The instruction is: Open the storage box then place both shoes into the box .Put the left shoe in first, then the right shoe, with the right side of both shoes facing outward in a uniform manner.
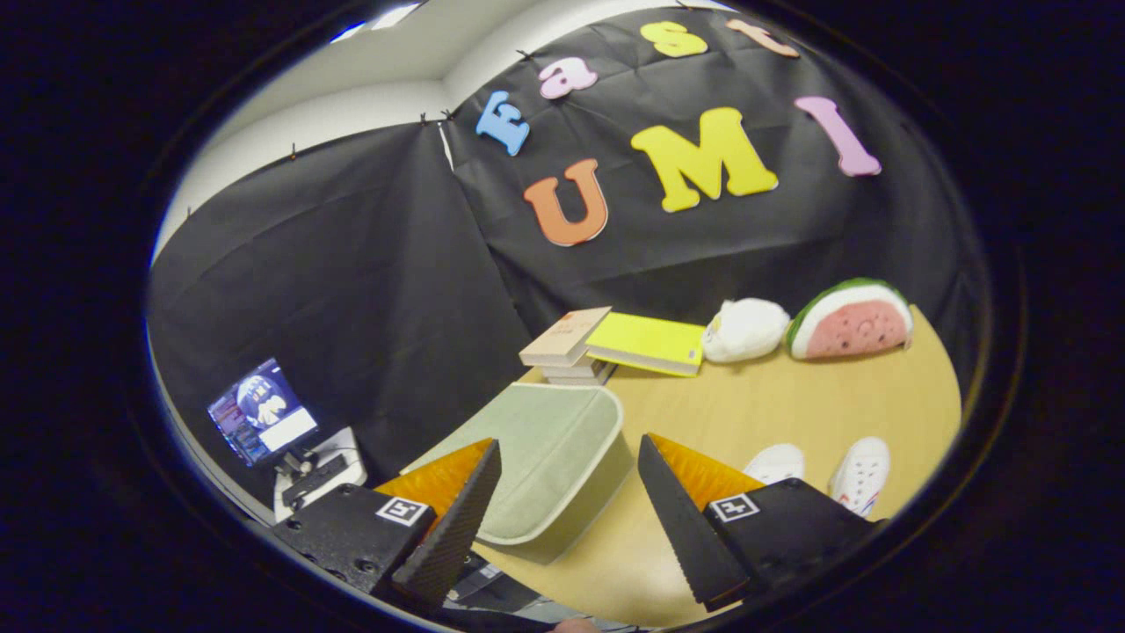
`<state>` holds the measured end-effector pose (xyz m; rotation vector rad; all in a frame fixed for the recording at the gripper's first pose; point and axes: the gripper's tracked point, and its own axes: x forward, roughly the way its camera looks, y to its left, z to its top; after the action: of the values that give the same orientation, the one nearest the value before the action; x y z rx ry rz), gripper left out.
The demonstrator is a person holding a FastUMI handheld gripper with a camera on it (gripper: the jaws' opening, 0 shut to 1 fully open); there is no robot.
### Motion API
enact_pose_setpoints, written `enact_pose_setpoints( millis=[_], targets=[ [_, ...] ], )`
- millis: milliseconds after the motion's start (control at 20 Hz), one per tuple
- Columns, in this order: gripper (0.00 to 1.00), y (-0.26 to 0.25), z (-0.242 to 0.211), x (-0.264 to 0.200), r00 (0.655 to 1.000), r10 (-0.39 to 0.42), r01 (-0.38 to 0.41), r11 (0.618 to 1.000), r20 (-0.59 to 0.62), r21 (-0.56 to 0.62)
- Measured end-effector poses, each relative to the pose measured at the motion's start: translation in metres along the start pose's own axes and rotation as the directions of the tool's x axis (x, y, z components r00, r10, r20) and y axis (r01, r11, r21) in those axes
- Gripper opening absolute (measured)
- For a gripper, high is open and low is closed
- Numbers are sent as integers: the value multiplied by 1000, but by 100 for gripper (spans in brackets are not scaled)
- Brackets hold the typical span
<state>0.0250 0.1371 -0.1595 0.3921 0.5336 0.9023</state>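
Wooden table [791,404] w/ closed storage box [549,440] between spread, empty gripper [569,457] jaws; two shoes [831,470] beside the right jaw.

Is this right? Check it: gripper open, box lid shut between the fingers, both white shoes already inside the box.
One thing is wrong: the shoes are not inside the box. The gripper view shows both on the table, beside the box and beyond one finger. The rest holds: the gripper is open and the box lid is shut.
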Motion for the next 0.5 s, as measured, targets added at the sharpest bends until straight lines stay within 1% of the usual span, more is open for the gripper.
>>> enact_pose_setpoints(
  millis=[100, 250, 400, 500],
  targets=[
    [100, 2, -19, 15, 997, 56, -51, 995, -61, 80],
    [100, 7, -41, 36, 985, 123, -101, 979, -121, 177],
    [100, 20, -57, 50, 964, 218, -170, 946, -154, 276],
    [100, 20, -62, 57, 954, 250, -181, 920, -164, 347]
  ],
)
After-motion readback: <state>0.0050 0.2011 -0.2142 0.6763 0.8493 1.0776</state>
